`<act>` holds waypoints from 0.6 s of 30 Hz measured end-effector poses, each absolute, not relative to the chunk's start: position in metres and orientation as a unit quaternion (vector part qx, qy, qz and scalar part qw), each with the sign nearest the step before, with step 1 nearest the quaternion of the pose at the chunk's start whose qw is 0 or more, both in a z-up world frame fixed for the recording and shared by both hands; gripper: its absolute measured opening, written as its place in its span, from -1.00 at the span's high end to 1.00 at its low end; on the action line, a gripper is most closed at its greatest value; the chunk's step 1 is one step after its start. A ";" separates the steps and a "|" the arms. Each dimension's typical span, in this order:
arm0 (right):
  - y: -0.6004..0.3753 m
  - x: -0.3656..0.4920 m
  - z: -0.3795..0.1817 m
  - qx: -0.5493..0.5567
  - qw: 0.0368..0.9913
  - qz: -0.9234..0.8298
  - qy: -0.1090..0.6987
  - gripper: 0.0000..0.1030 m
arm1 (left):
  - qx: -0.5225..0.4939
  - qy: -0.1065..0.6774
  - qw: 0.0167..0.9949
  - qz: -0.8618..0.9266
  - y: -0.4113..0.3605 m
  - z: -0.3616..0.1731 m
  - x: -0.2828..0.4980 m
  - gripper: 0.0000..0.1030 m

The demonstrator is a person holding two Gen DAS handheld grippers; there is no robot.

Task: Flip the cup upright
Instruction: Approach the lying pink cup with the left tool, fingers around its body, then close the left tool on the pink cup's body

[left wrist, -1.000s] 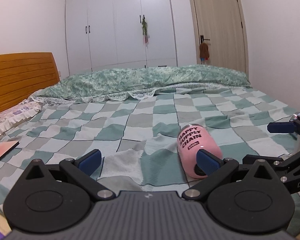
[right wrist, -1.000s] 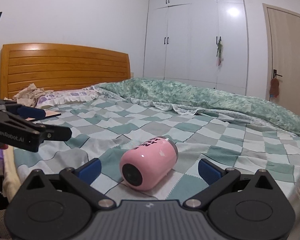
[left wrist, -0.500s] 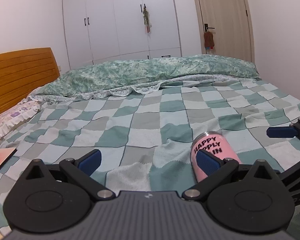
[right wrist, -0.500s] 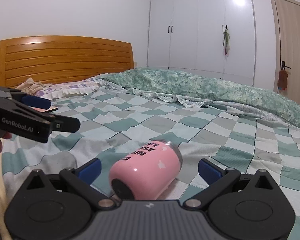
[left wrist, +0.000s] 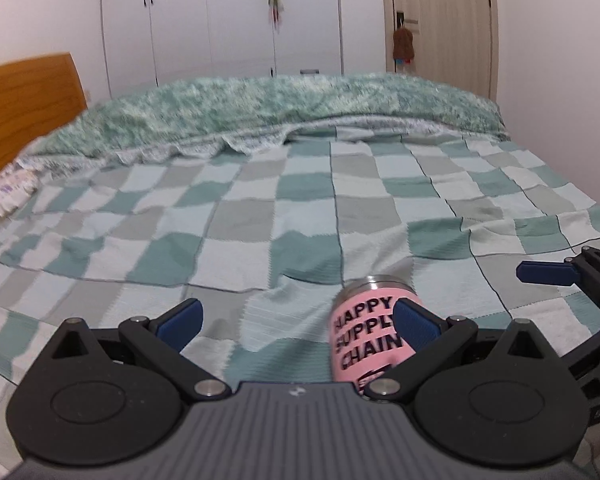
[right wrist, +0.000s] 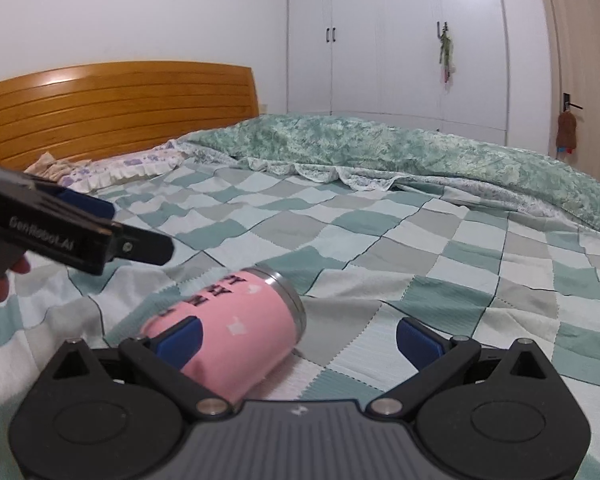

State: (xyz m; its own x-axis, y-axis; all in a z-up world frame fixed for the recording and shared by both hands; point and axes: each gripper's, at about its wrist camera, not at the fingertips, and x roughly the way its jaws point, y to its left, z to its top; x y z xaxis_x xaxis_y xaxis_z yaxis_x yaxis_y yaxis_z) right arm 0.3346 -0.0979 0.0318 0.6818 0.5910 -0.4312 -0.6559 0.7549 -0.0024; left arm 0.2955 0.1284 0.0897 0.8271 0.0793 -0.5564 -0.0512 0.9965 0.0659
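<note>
A pink cup (left wrist: 364, 336) with black lettering and a steel rim lies on its side on the checkered bed cover; it also shows in the right wrist view (right wrist: 236, 320). My left gripper (left wrist: 298, 318) is open, and its right finger (left wrist: 414, 320) is in front of the cup's side. My right gripper (right wrist: 298, 338) is open with the cup between its fingers, close to the left finger (right wrist: 180, 336). The right gripper shows at the right edge of the left wrist view (left wrist: 560, 276), and the left gripper at the left of the right wrist view (right wrist: 72, 228).
The checkered green and grey blanket (left wrist: 260, 208) covers the bed. A rumpled green quilt (left wrist: 280, 108) lies along the far side. A wooden headboard (right wrist: 120, 108) and pillows (right wrist: 112, 168) are at the left. White wardrobes (right wrist: 400, 40) and a door (left wrist: 440, 16) stand behind.
Both grippers have moved forward and closer to the cup. The cup now sits low in both views, partly behind a finger of each gripper. Both stay open.
</note>
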 end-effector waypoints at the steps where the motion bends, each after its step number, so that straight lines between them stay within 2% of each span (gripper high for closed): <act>1: -0.099 0.338 0.032 -0.082 0.912 0.343 0.208 -1.00 | 0.022 0.299 0.953 0.031 0.126 0.088 0.300 -1.00; 18: -0.119 0.368 0.020 -0.117 0.895 0.367 0.226 -1.00 | 0.013 0.388 0.921 0.024 0.098 0.064 0.348 -1.00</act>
